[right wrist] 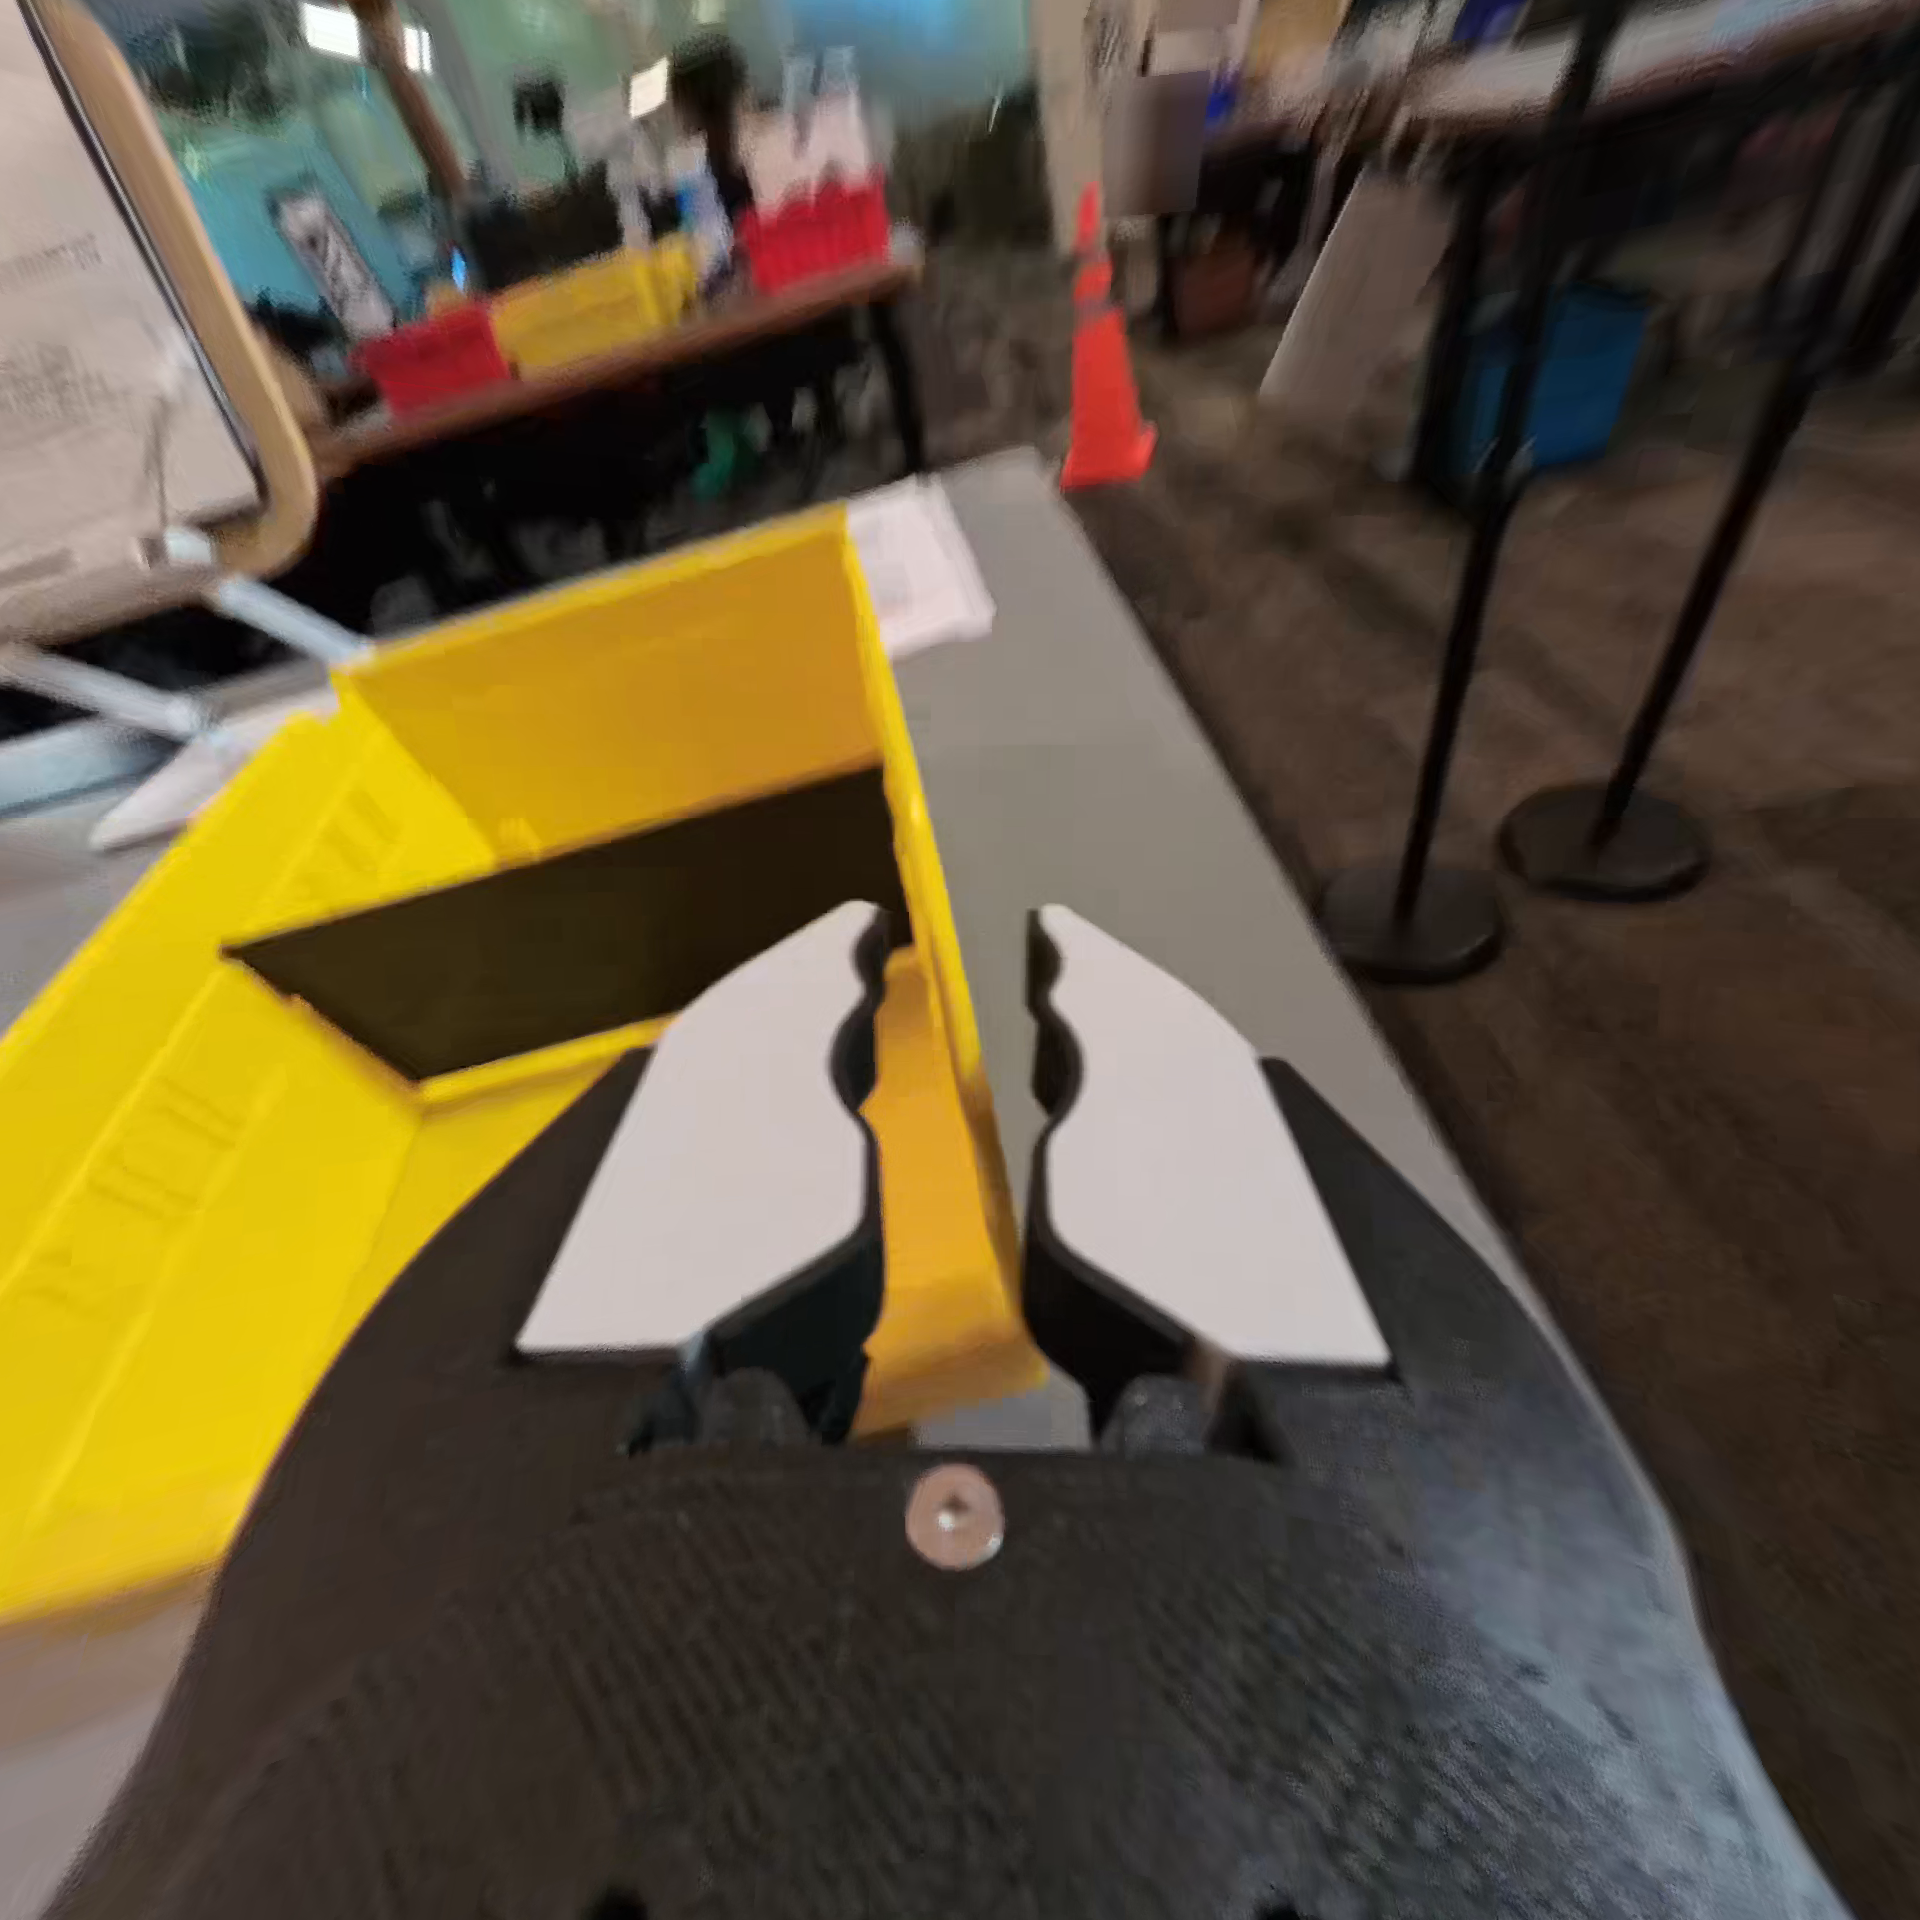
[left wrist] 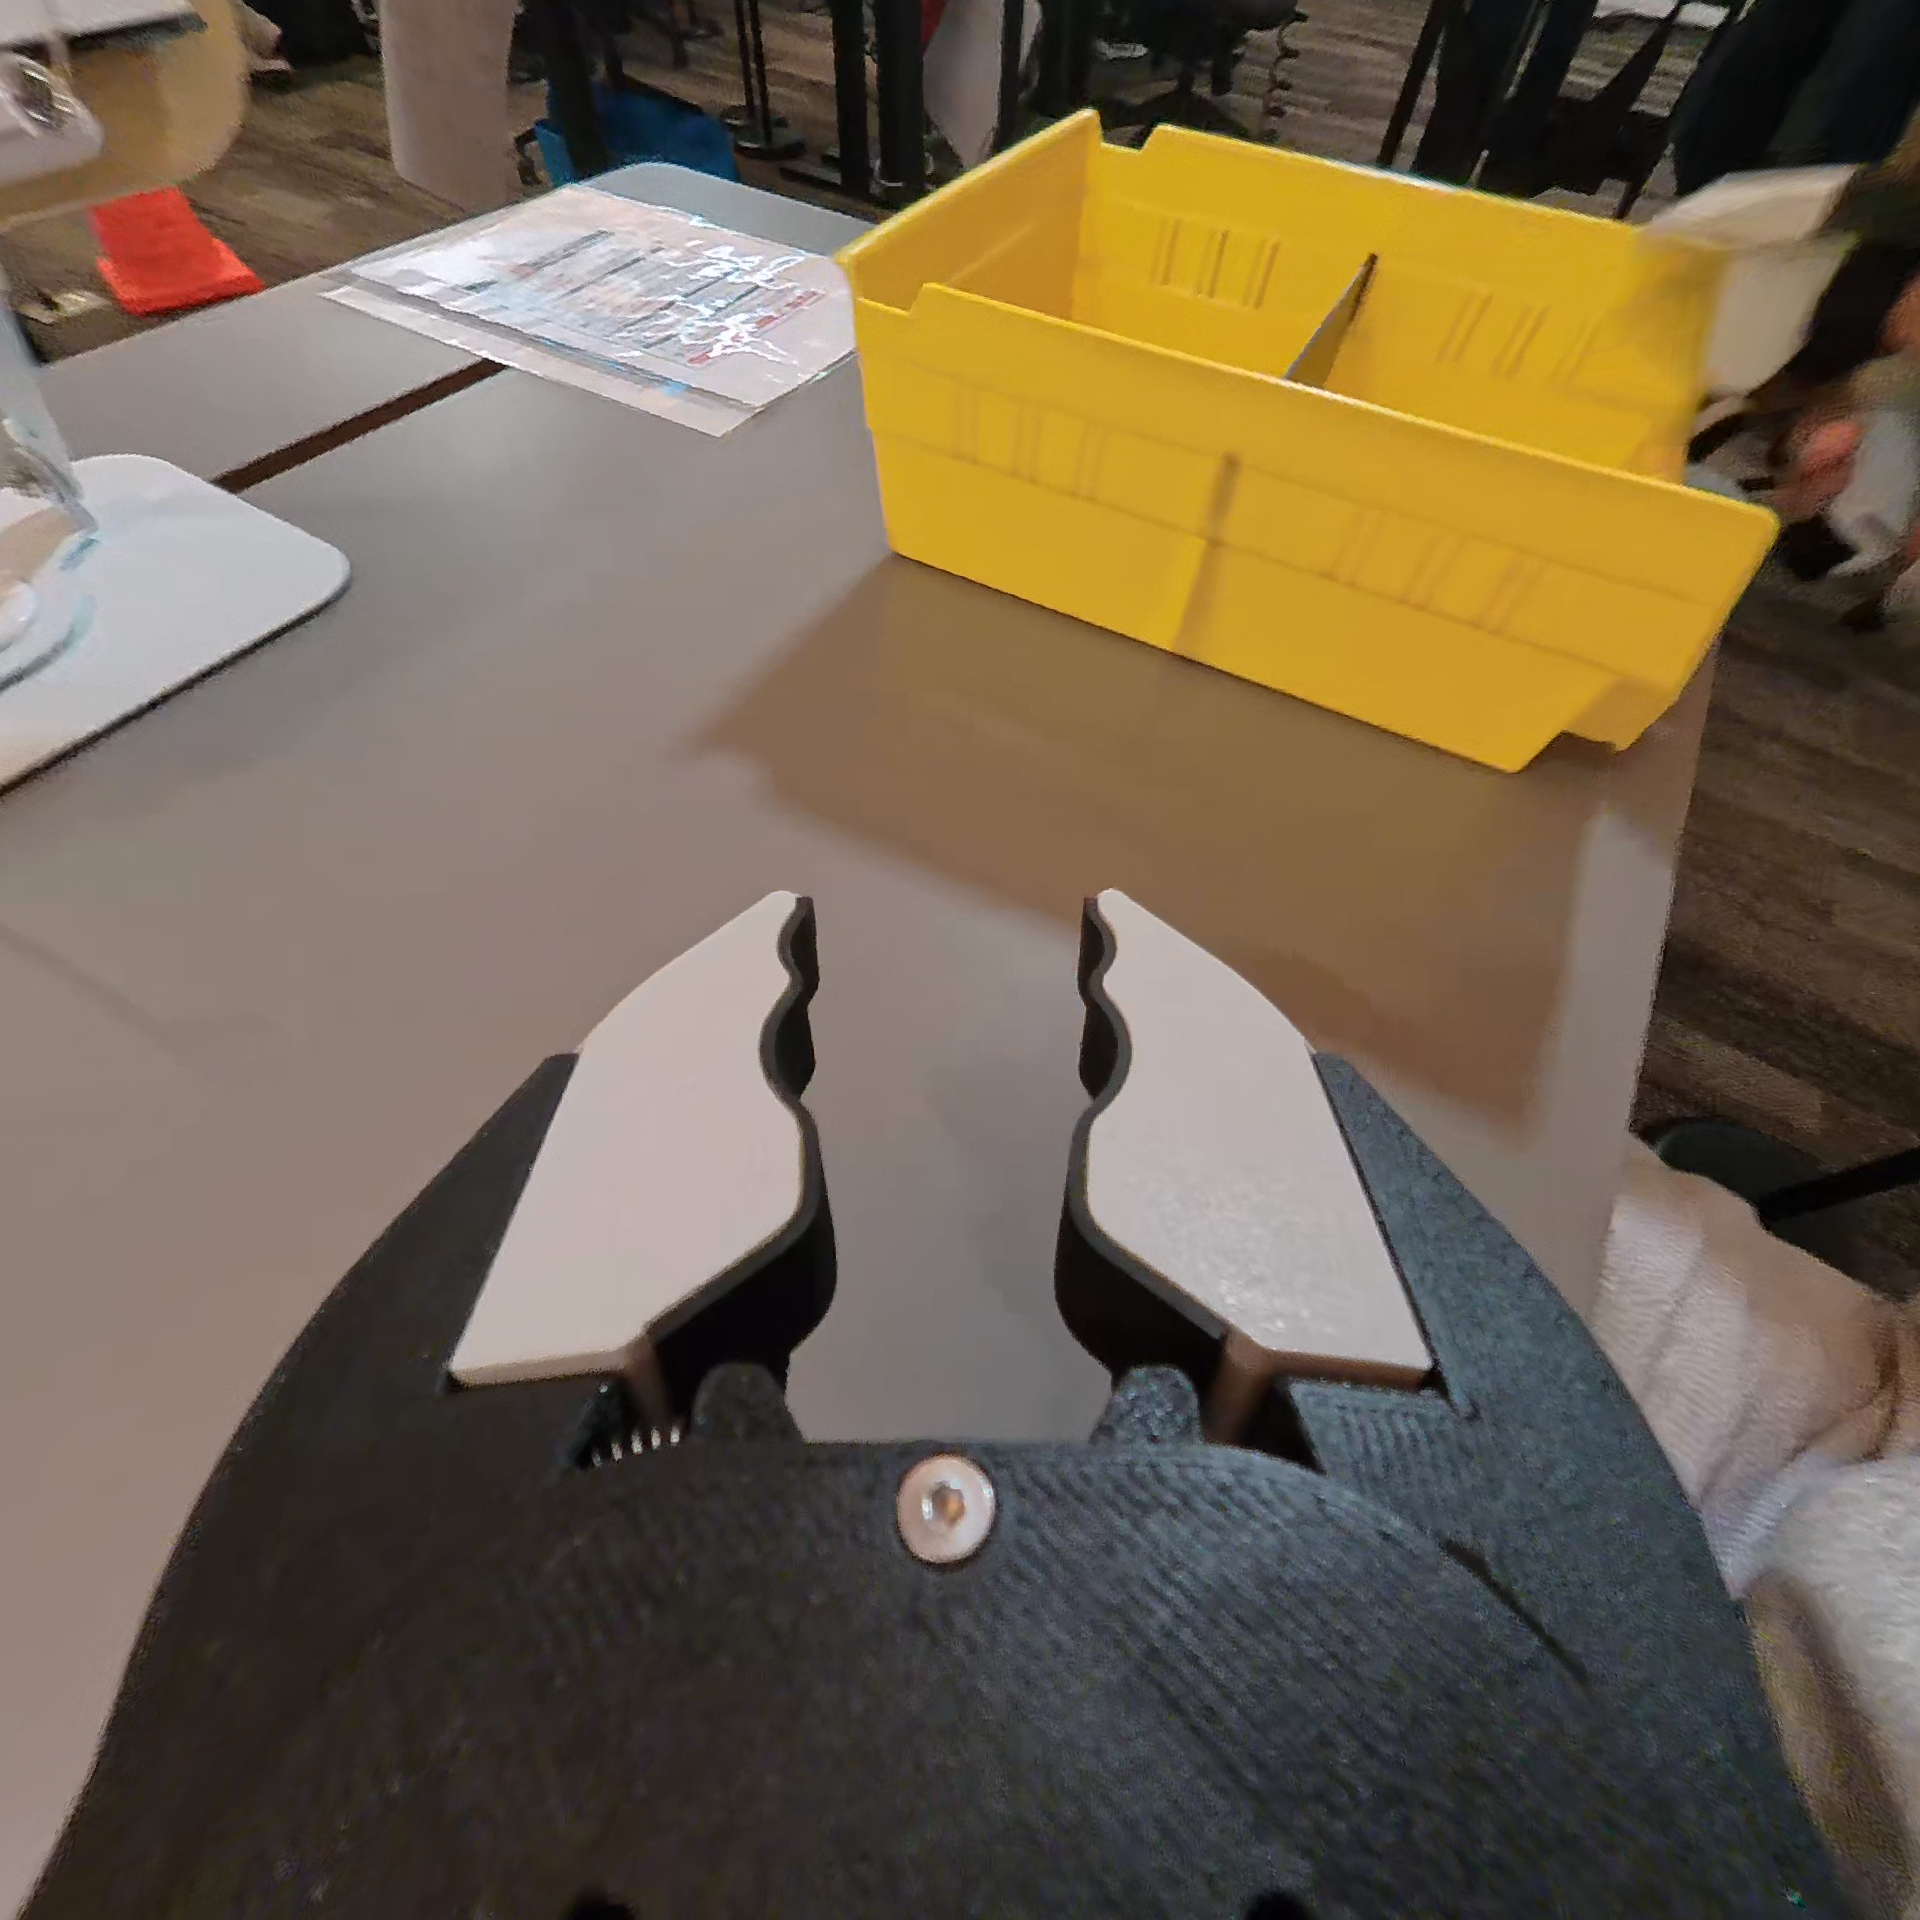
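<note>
A yellow plastic bin [left wrist: 1299, 540] with a dark divider [left wrist: 1330, 322] across its middle stands on the grey table [left wrist: 520, 831], near the table's right edge. My left gripper [left wrist: 948, 914] is open and empty. It hovers over bare table, short of the bin and a little to its left. My right gripper [right wrist: 956, 920] is open, its jaws narrower than the left's. It straddles the bin's [right wrist: 623, 686] right-hand wall, with the left finger inside the bin by the divider [right wrist: 582, 914] and the right finger outside over the table [right wrist: 1039, 727]. The view is blurred.
A laminated sheet [left wrist: 603, 301] lies at the table's far end. A white stand base [left wrist: 156, 582] sits at the left. A pale sleeve [left wrist: 1745, 1351] is at the right. On the floor are an orange cone [right wrist: 1107, 384] and black stanchion bases [right wrist: 1413, 920]. One gripper's finger ends stand about 40 cm off the other's.
</note>
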Tool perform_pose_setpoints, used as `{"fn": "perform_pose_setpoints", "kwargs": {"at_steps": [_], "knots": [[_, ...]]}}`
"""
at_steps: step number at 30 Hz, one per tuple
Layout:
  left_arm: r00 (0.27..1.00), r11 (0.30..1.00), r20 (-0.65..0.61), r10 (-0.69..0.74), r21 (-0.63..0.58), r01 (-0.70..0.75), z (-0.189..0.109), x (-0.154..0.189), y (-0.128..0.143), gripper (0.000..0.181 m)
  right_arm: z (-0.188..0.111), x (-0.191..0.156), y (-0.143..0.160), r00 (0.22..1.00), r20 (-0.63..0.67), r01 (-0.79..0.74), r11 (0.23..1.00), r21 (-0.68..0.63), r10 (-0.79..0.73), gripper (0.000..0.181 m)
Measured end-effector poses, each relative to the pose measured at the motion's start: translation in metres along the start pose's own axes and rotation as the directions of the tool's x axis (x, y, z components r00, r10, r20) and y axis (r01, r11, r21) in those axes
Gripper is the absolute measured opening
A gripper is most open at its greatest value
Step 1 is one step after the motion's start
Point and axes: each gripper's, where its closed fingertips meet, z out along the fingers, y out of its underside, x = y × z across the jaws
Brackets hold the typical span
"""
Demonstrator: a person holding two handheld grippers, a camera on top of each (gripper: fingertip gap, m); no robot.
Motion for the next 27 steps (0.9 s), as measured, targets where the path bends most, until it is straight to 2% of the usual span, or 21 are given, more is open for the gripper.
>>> {"fn": "perform_pose_setpoints", "kwargs": {"at_steps": [1,3,4,7,8,10,12,14,16,19,20,23,26,27], "knots": [[0.999,1.000,0.033,0.023,-0.013,-0.022,-0.005,-0.009,0.000,0.051,-0.011,-0.005,-0.023,0.999,-0.020,0.030,0.995,0.097,-0.029,0.035],[0.985,0.998,0.167,0.053,-0.051,-0.046,-0.025,-0.046,-0.001,0.058,-0.038,-0.036,-0.064,0.994,-0.001,0.101,0.952,0.289,-0.105,0.039],[0.970,0.999,0.243,0.029,-0.035,-0.021,-0.042,-0.071,-0.005,0.059,-0.049,-0.059,-0.075,0.988,0.027,0.130,0.926,0.354,-0.149,0.039],[0.886,0.976,0.417,-0.205,0.158,0.151,-0.119,-0.148,-0.020,0.061,-0.059,-0.152,-0.076,0.949,0.230,0.102,0.900,0.423,-0.216,0.035],[0.837,0.956,0.473,-0.275,0.228,0.185,-0.150,-0.171,-0.022,0.061,-0.059,-0.188,-0.068,0.919,0.335,0.058,0.914,0.403,-0.206,0.035],[0.707,0.937,0.625,-0.331,0.309,0.164,-0.218,-0.207,-0.013,0.062,-0.062,-0.260,-0.040,0.819,0.554,-0.039,0.949,0.312,-0.149,0.036],[0.534,0.949,0.788,-0.307,0.298,0.106,-0.284,-0.226,0.011,0.063,-0.065,-0.321,0.002,0.694,0.714,-0.054,0.982,0.179,-0.092,0.036],[0.366,0.967,0.896,-0.253,0.237,0.088,-0.338,-0.232,0.046,0.065,-0.070,-0.364,0.047,0.573,0.819,0.028,0.999,0.023,-0.035,0.037],[0.214,0.978,0.956,-0.201,0.184,0.099,-0.382,-0.231,0.083,0.065,-0.075,-0.385,0.074,0.483,0.875,0.135,0.990,-0.037,-0.034,0.040],[0.076,0.980,0.984,-0.159,0.148,0.133,-0.419,-0.229,0.126,0.064,-0.066,-0.387,0.087,0.478,0.871,0.230,0.973,0.001,-0.114,0.039],[0.056,0.980,0.988,-0.144,0.134,0.148,-0.424,-0.229,0.137,0.064,-0.063,-0.387,0.087,0.479,0.870,0.235,0.972,0.001,-0.116,0.039],[0.059,0.967,0.992,-0.114,0.097,0.234,-0.424,-0.231,0.165,0.064,-0.054,-0.385,0.084,0.488,0.870,0.196,0.980,-0.031,-0.070,0.039],[0.079,0.954,0.986,-0.149,0.122,0.273,-0.420,-0.233,0.185,0.051,-0.046,-0.386,0.083,0.484,0.875,0.146,0.984,-0.099,0.016,0.039],[0.103,0.950,0.980,-0.168,0.133,0.281,-0.417,-0.232,0.189,0.039,-0.044,-0.387,0.083,0.479,0.876,0.130,0.984,-0.121,0.045,0.039]]}}
